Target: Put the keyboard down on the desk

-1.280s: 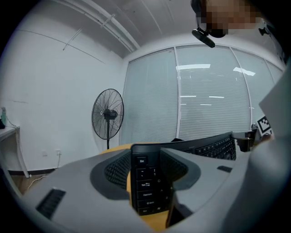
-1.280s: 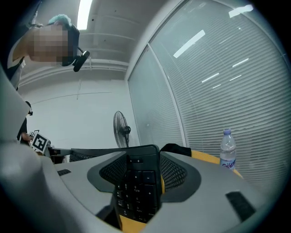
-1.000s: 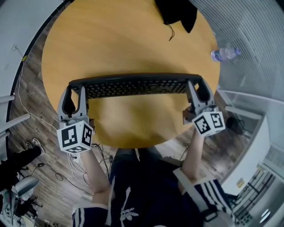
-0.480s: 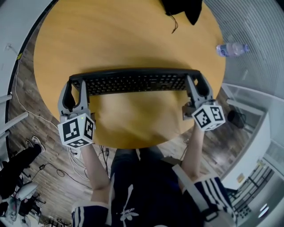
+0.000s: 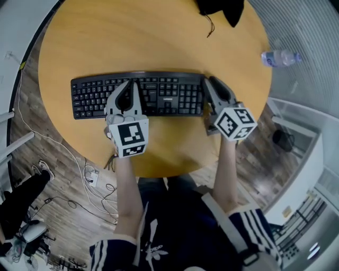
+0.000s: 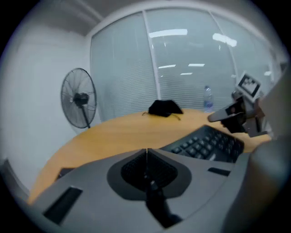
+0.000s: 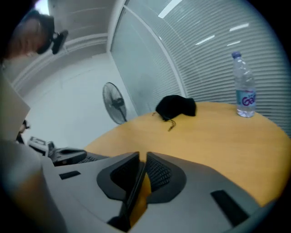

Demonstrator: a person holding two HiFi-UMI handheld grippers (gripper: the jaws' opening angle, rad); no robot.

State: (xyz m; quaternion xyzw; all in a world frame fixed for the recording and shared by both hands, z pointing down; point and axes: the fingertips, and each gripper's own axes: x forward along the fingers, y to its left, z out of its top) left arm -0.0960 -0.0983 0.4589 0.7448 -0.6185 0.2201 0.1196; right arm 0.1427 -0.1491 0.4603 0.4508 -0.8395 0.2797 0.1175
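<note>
The black keyboard [image 5: 159, 95] lies flat on the round wooden table [image 5: 132, 37], its keys facing up. My left gripper [image 5: 127, 86] hovers over the keyboard's left half. Its jaws are closing and meet in the left gripper view [image 6: 146, 150] with nothing between them. My right gripper [image 5: 213, 83] is at the keyboard's right end. Its jaws are closing too, with a narrow gap [image 7: 142, 157] through which only the table's wood shows. The keyboard's keys [image 6: 209, 143] and the right gripper [image 6: 229, 113] show at the right of the left gripper view.
A water bottle [image 5: 278, 58] [image 7: 245, 91] stands at the table's far right edge. A black cloth with a cord [image 5: 217, 10] [image 7: 176, 107] lies at the far edge. A floor fan [image 6: 79, 100] stands beyond the table. Cables [image 5: 79, 169] trail on the floor at left.
The keyboard was held tilted by its two ends; now it lies flat on the table. Both grippers have let go, moved inward over it, and narrowed their jaws.
</note>
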